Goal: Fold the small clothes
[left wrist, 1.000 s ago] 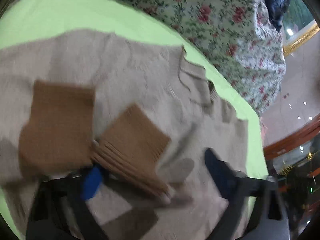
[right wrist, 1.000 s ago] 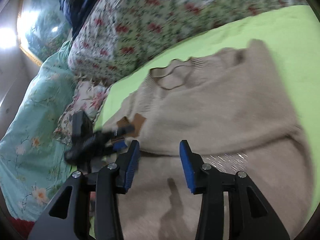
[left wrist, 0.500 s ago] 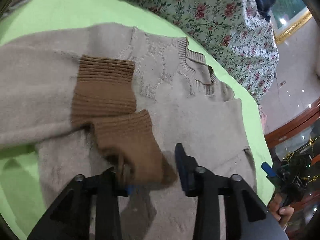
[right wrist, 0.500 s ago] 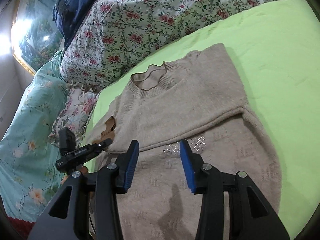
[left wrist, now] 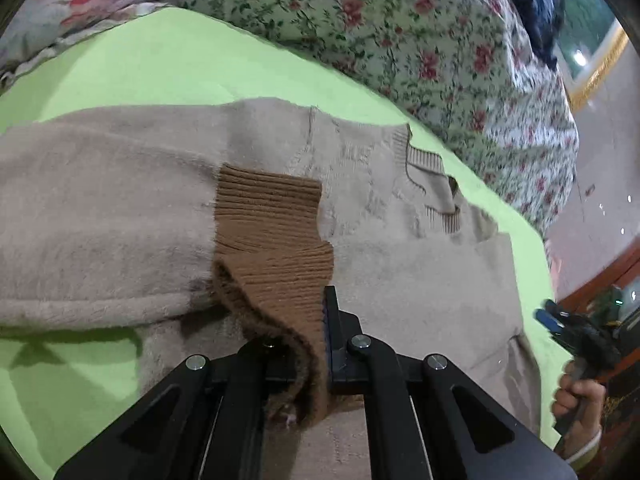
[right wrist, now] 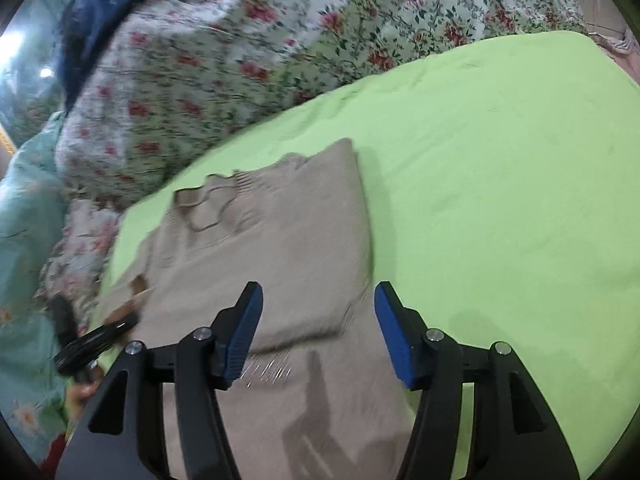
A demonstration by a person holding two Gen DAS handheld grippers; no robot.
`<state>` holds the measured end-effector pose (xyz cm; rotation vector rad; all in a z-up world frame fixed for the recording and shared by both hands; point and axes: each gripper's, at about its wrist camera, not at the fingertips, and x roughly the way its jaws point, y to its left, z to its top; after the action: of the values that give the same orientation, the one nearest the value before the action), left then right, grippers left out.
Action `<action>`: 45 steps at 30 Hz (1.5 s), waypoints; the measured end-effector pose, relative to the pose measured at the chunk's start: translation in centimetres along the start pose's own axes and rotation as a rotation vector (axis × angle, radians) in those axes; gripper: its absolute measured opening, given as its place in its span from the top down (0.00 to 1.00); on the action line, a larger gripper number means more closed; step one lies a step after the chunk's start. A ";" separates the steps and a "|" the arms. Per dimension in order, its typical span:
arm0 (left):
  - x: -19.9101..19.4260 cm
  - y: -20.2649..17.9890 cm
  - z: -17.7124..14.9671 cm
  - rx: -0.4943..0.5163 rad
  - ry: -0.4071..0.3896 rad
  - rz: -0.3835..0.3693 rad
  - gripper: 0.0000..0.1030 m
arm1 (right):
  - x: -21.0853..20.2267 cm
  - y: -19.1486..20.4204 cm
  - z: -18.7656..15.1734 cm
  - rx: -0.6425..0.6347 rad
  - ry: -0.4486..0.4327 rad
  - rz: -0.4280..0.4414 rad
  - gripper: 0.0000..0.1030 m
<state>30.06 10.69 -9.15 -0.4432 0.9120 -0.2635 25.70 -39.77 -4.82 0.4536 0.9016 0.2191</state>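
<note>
Left wrist view: my left gripper (left wrist: pixel 308 344) is pinched on one brown ribbed knit cuff (left wrist: pixel 280 280) at 6 o'clock, a second brown cuff (left wrist: pixel 268 208) lying flat just past it toward 12. One fuzzy beige knit sweater (left wrist: pixel 400 272) lies spread on the lime-green sheet (left wrist: pixel 160 64). Step, I judge: sleeve fold-in; next, lay this cuff flat across the chest and let go. Right wrist view: my right gripper (right wrist: pixel 318 332) is spread wide, empty, over the sweater's side edge at 6 o'clock; neckline (right wrist: pixel 200 204) at 10. Floral quilt (right wrist: pixel 280 40) at 12.
</note>
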 end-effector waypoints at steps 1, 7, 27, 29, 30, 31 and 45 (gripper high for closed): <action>-0.1 0.2 -0.1 -0.010 -0.008 0.009 0.96 | 1.2 0.0 0.6 -0.005 0.013 -0.013 0.41; 0.3 0.2 -1.0 -0.011 0.039 0.019 0.96 | 7.2 -0.7 1.2 -0.017 0.131 -0.044 0.84; 1.8 -2.4 -1.9 0.066 0.085 0.007 0.90 | 3.6 2.2 -1.8 -0.132 0.119 -0.038 0.81; 0.8 -1.7 -2.2 0.067 0.086 0.013 0.84 | 4.5 0.0 -1.9 -0.070 0.131 -0.078 0.86; 0.0 -1.2 -2.4 0.070 0.085 0.024 0.82 | 4.2 -1.4 -1.7 0.005 0.117 -0.021 0.87; -1.1 -0.5 -2.6 0.077 0.078 0.048 0.81 | 3.8 -1.8 -1.6 0.037 0.116 -0.012 0.86; -4.5 1.8 0.5 0.251 0.036 0.281 0.47 | -0.9 5.0 -7.2 -0.013 0.139 0.112 0.49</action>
<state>27.84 14.19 -6.55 -0.0764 0.9502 -0.1266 19.41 -33.59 -5.67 0.4813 1.0114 0.3625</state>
